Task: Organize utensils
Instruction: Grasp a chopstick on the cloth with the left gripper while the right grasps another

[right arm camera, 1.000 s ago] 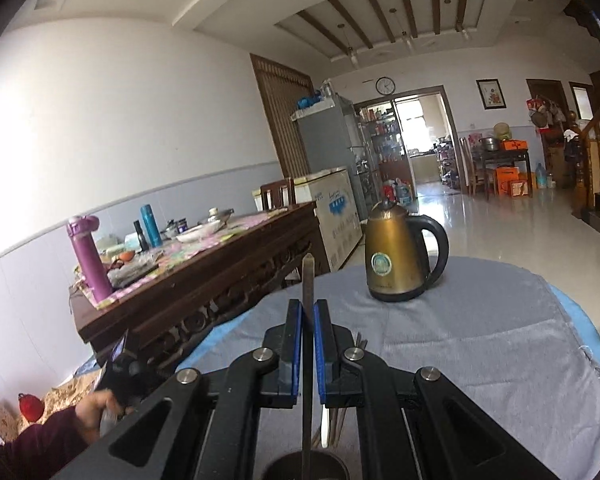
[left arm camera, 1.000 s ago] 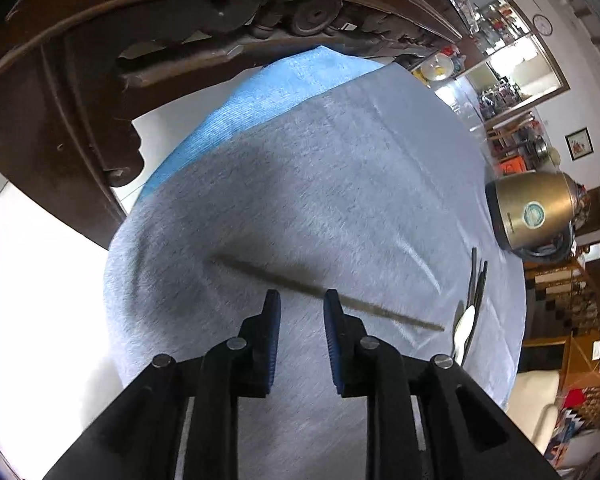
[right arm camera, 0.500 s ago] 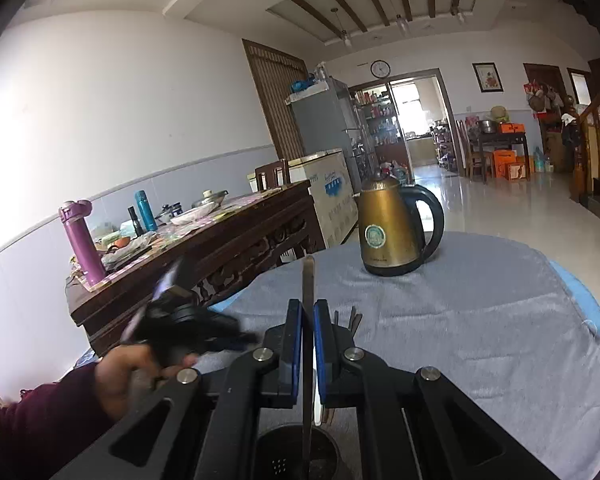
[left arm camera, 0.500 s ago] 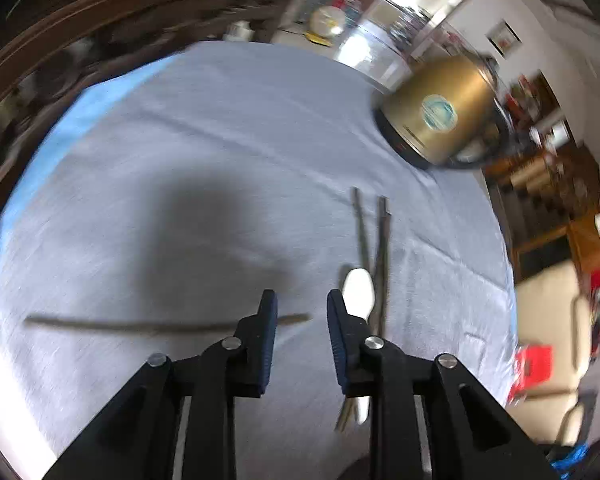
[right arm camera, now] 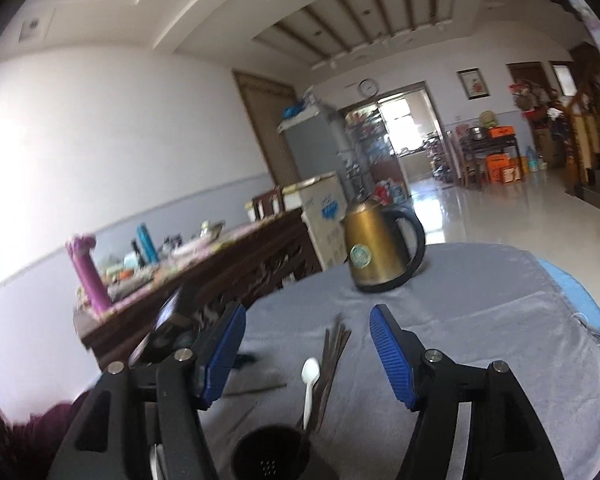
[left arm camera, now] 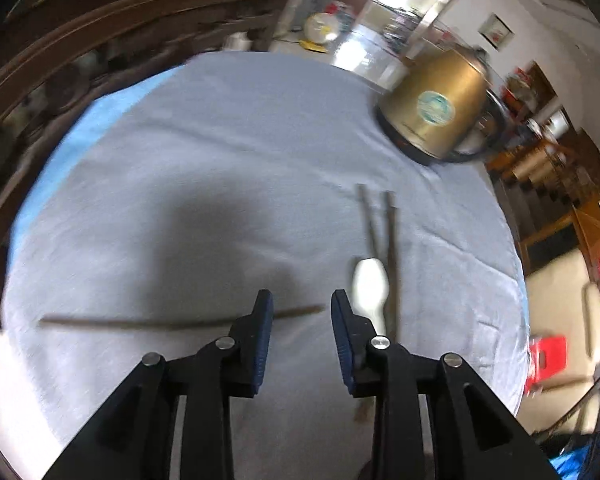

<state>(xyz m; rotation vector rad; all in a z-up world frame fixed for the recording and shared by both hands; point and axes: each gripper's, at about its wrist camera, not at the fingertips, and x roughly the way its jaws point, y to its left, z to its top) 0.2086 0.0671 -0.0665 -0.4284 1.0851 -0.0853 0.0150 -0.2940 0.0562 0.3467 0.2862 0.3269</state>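
Right gripper (right arm camera: 306, 344) jaws just sprung wide, nothing between; left gripper (left arm camera: 302, 320) jaws parted, widening, empty. Grey cloth (left arm camera: 220, 152) covers round table; gold kettle (right arm camera: 376, 256) at far edge.

The right gripper (right arm camera: 308, 344) had just sprung wide with nothing between its jaws, while the left gripper (left arm camera: 302, 312), angled downward, was opening slightly, also empty.

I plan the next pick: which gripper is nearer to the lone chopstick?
Left. The left gripper hovers over the lone chopstick; the right gripper is above the black holder.
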